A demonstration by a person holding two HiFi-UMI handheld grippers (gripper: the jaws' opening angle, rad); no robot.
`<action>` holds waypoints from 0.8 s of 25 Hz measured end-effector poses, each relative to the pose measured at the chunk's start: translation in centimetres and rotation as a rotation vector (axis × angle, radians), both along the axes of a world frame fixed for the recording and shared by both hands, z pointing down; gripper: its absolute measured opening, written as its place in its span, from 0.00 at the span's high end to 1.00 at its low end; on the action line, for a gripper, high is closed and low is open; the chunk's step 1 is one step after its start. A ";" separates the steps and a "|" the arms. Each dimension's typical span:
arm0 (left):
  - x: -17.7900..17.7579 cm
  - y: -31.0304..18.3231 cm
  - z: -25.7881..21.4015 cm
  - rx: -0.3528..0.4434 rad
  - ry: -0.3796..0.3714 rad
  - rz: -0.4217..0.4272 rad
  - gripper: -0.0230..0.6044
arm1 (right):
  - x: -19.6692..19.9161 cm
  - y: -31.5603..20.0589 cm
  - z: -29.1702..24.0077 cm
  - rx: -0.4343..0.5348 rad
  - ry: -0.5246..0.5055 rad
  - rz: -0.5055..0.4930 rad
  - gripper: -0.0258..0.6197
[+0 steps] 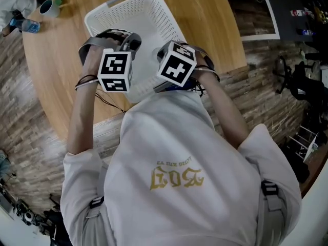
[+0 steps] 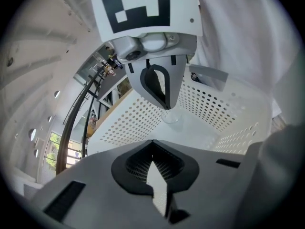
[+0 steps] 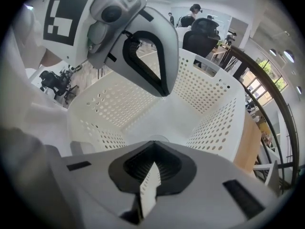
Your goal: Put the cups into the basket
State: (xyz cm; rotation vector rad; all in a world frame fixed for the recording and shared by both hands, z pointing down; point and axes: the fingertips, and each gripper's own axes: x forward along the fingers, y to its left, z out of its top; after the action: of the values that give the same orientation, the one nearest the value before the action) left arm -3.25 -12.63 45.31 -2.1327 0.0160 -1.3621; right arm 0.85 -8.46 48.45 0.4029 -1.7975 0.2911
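A white perforated basket (image 1: 154,14) stands on the round wooden table (image 1: 61,70). I hold both grippers side by side over its near end. My left gripper (image 1: 123,39) is shut, with nothing between its jaws; in its own view (image 2: 155,168) it looks down into the basket (image 2: 138,123). A clear cup (image 2: 170,116) lies on the basket floor below the right gripper's tip (image 2: 161,87). My right gripper (image 3: 151,171) is also shut and holds nothing. A clear cup rim (image 3: 155,138) shows just past its jaws, and the left gripper (image 3: 152,66) hangs above.
At the table's far left edge sit a white-and-green mug (image 1: 48,6) and a small bottle (image 1: 28,25), next to someone's hand. Wooden floor surrounds the table. Office chairs and equipment (image 1: 302,81) stand to the right.
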 end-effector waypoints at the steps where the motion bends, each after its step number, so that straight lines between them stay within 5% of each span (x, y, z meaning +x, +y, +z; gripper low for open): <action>1: -0.1 0.1 -0.2 -0.005 0.019 -0.023 0.96 | 0.1 -0.1 -0.1 0.007 -0.006 0.004 0.95; 14: -2.3 -0.9 -3.7 0.029 0.214 -0.320 0.96 | 0.3 -1.3 -2.5 0.124 -0.162 0.014 0.95; 20: -3.8 -1.0 -5.7 0.012 0.394 -0.528 0.96 | 0.5 -1.3 -3.1 0.168 -0.189 -0.037 0.95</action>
State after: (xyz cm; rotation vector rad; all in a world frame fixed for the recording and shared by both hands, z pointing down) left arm -7.04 -13.63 39.59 -2.4537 0.7887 -1.1699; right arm 1.33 -9.78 45.39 0.4722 -2.0202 0.1560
